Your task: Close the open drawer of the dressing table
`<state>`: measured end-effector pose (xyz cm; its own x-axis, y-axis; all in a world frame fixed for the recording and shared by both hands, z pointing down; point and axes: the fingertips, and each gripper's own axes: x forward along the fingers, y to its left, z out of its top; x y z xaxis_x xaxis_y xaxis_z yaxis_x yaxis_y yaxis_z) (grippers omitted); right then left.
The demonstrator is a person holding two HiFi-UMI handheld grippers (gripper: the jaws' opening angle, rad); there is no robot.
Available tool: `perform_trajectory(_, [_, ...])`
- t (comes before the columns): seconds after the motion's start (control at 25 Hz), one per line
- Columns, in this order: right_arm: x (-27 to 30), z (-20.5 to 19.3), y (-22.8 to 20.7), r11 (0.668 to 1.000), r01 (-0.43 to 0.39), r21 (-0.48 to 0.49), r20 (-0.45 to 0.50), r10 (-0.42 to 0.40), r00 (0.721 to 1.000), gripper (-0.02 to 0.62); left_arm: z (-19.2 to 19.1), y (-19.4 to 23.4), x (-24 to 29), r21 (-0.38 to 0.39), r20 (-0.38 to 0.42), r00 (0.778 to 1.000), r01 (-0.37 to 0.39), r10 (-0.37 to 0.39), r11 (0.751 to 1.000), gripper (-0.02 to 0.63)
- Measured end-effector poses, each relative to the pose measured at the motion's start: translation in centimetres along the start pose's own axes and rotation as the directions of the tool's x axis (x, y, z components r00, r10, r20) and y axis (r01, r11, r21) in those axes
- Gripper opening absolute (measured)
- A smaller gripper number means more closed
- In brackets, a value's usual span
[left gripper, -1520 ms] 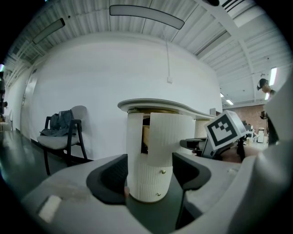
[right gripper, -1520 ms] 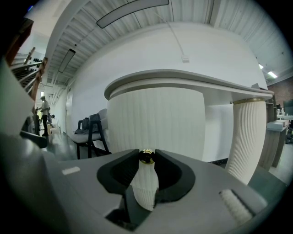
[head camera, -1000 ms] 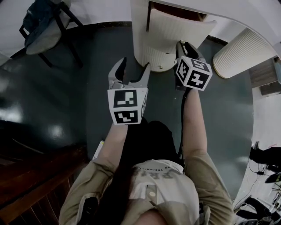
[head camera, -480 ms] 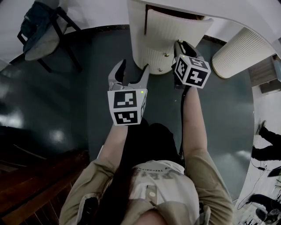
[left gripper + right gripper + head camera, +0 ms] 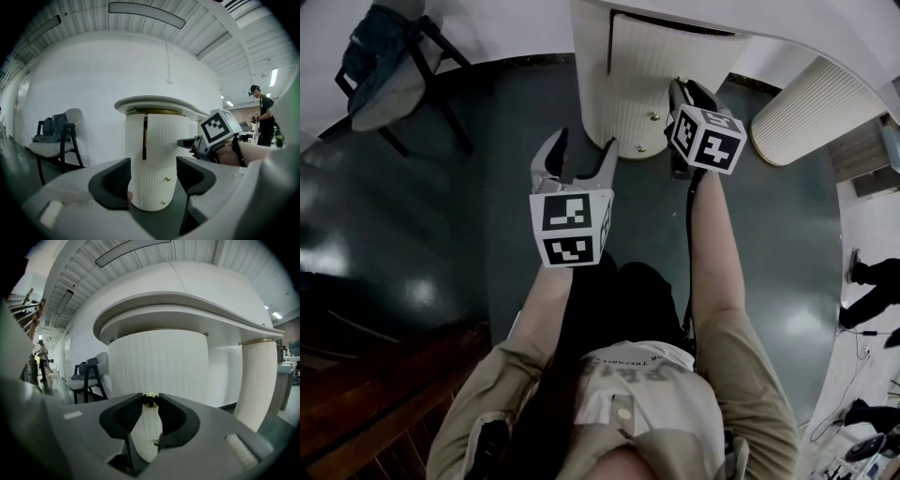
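The dressing table's white ribbed pedestal (image 5: 614,112) stands at the top of the head view, under a curved white top (image 5: 187,310). Its ribbed drawer front (image 5: 666,52) sticks out only a little; a narrow dark gap (image 5: 144,138) shows beside it in the left gripper view. My right gripper (image 5: 681,92) reaches to the drawer front and is shut on the small brass drawer knob (image 5: 150,400). My left gripper (image 5: 578,155) hangs open in front of the pedestal, apart from it, with nothing between its fingers.
A chair (image 5: 389,66) with dark clothes stands at the upper left. A second ribbed table leg (image 5: 811,112) is at the upper right. Dark wooden furniture (image 5: 366,394) fills the lower left. A person (image 5: 262,122) stands off to the right.
The drawer front has slid in toward the pedestal, and my right gripper has moved forward with it on the knob. The left gripper has stayed where it was.
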<state>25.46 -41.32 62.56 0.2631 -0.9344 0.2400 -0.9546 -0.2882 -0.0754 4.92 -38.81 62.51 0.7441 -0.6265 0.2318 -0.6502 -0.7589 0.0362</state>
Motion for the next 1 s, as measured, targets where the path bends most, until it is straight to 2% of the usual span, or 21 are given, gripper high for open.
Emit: perform_trajectory(1.0, [3.8,0.8,-0.7,0.999,-0.012,0.033,-0.012,0.012,1.0,0.107,-1.4,0.9,0.9,0.002,-0.037,0.999,-0.009,0.009,1.0,0.319])
